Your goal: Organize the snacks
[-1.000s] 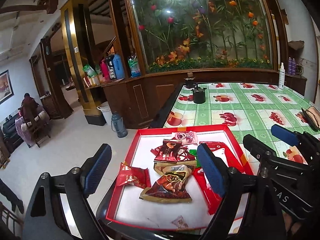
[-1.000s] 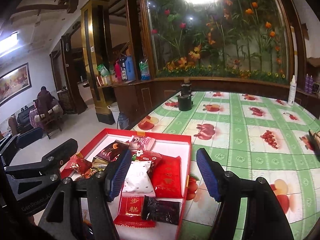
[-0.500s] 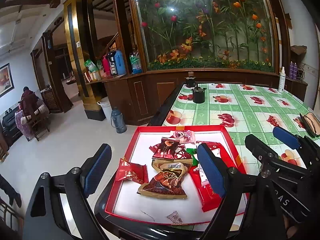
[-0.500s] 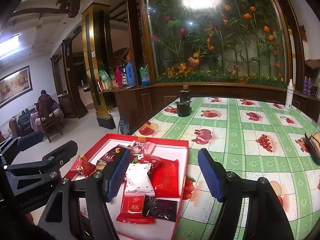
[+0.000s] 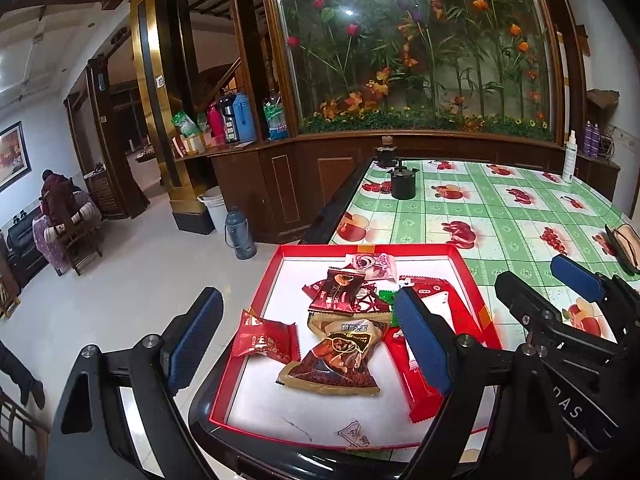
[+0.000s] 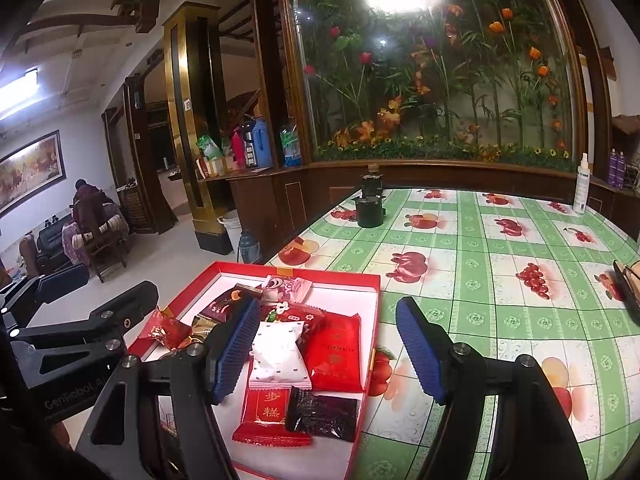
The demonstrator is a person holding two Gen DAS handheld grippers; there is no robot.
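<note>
A red tray [image 5: 360, 249] with a white floor sits at the near left corner of the table. In the left wrist view it holds a brown packet [image 5: 336, 364], a small red packet [image 5: 264, 340], a dark red packet [image 5: 340, 292] and a pink one [image 5: 370, 262]. My left gripper [image 5: 308, 340] hovers open above these, gripping nothing. The right wrist view shows a white packet [image 6: 278, 354], a plain red packet [image 6: 336, 354], a red packet with characters [image 6: 268, 412] and a black packet [image 6: 322, 418]. My right gripper [image 6: 328, 350] hangs open over the tray's [image 6: 320, 270] right side, empty.
The table wears a green checked cloth [image 5: 500, 216] with fruit prints. A black pot [image 5: 403, 184] stands at its far left and a white spray bottle [image 5: 569, 160] at the far right. A flat dark object [image 5: 622, 244] lies at the right edge. A person [image 5: 56, 196] sits across the room.
</note>
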